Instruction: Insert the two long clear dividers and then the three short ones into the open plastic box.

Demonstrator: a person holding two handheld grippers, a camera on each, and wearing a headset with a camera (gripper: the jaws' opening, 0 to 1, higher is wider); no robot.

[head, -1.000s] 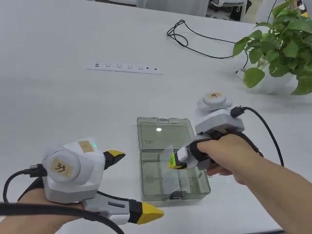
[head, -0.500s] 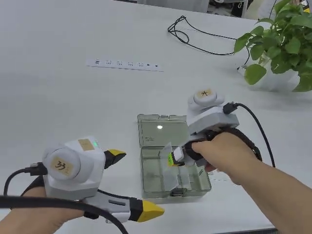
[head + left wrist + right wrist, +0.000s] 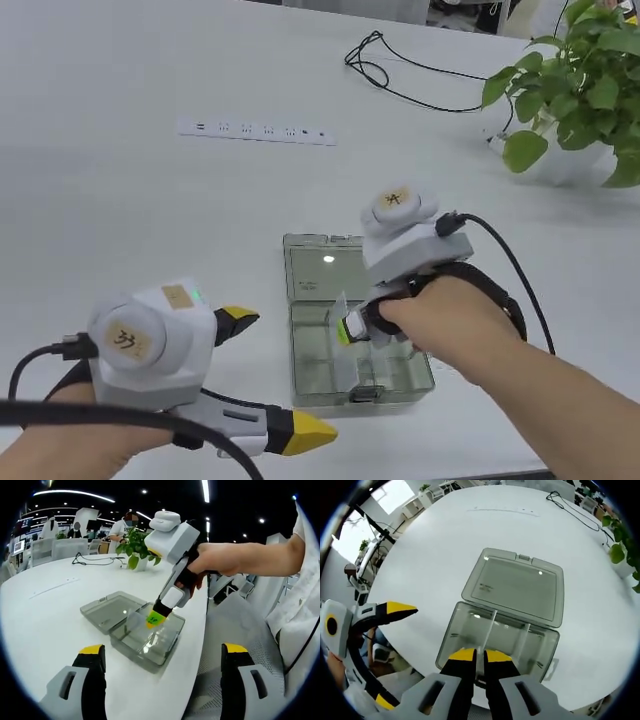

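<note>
Right gripper view: right tongs clenched on a clear divider, seen edge-on, its lower part inside the box base, lid open flat behind. Left tongs released, idle near counter front edge, apart from box. Risk: divider prob. not seated yet. If it misses the wall slots it'll tilt or jam, & pressing down w/ nothing bracing the box could skid it. Vs 1 s ago: right tongs sit further left over box, divider straighter & lower.
</note>
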